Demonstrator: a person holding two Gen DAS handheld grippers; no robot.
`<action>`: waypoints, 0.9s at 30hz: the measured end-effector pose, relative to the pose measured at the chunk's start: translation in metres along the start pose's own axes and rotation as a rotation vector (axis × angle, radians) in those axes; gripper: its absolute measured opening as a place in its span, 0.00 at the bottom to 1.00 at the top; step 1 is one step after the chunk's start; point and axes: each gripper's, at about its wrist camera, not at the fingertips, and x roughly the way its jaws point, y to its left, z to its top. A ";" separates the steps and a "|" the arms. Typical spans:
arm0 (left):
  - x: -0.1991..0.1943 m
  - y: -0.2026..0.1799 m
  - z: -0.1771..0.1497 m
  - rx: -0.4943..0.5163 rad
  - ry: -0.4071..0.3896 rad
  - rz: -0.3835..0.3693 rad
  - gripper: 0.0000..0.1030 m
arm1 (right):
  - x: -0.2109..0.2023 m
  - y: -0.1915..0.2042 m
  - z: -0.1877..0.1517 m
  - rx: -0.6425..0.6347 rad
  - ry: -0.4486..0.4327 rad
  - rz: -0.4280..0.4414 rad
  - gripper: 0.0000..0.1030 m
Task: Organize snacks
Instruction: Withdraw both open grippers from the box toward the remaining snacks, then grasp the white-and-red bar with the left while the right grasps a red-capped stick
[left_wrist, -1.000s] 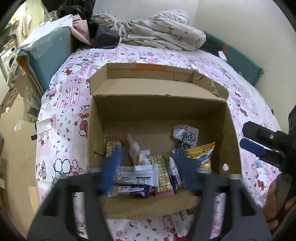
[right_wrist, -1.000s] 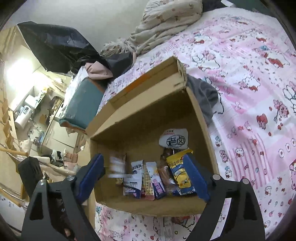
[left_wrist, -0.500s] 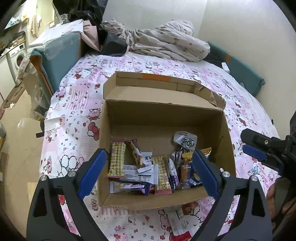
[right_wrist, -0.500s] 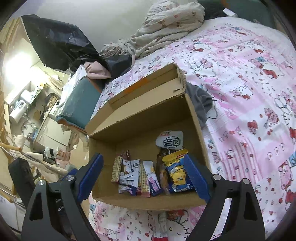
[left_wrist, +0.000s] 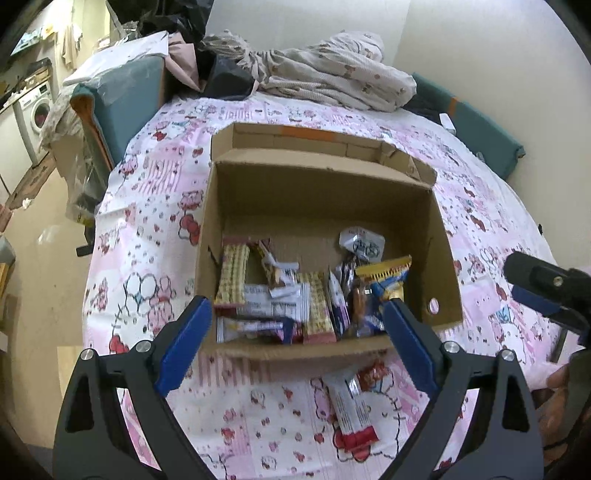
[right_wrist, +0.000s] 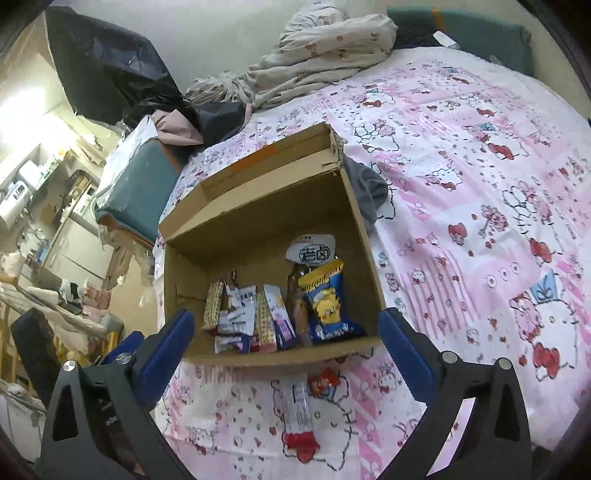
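A: What differed from half a second before?

B: Both views had pulled back from the cardboard box (left_wrist: 445, 258). More of the pink printed bedsheet (left_wrist: 147, 258) showed in front of it, and a white-and-red snack bar (left_wrist: 351, 410) on the sheet, just before the box's near wall, was fully in view. A small red wrapper (left_wrist: 373, 373) lay just beside it.

A: What was cut off or unclear?

B: The box's near wall hid the lower ends of the packets. From left: a checkered wafer bar (left_wrist: 232, 277), white wrappers, a second checkered bar, then a blue-and-yellow chip bag (right_wrist: 327, 306) at the right, with a white round-label packet (right_wrist: 312, 251) behind it. The small print was unreadable. In the left view, the right tool (left_wrist: 543, 291) was cropped at the frame edge.

A: Tool state?

B: The left tool (left_wrist: 295, 336) stood wide apart, holding nothing, over the near edge of the box. The right tool (right_wrist: 284, 343) was equally wide, empty, touching nothing.
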 end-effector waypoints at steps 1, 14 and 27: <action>0.000 0.000 -0.004 -0.004 0.010 0.000 0.90 | -0.002 0.001 -0.003 -0.008 0.000 -0.013 0.99; 0.007 0.000 -0.042 -0.062 0.118 0.014 0.90 | -0.014 -0.036 -0.042 0.123 0.038 -0.077 0.99; 0.071 -0.066 -0.103 0.195 0.394 0.023 0.89 | -0.009 -0.068 -0.046 0.224 0.050 -0.104 0.99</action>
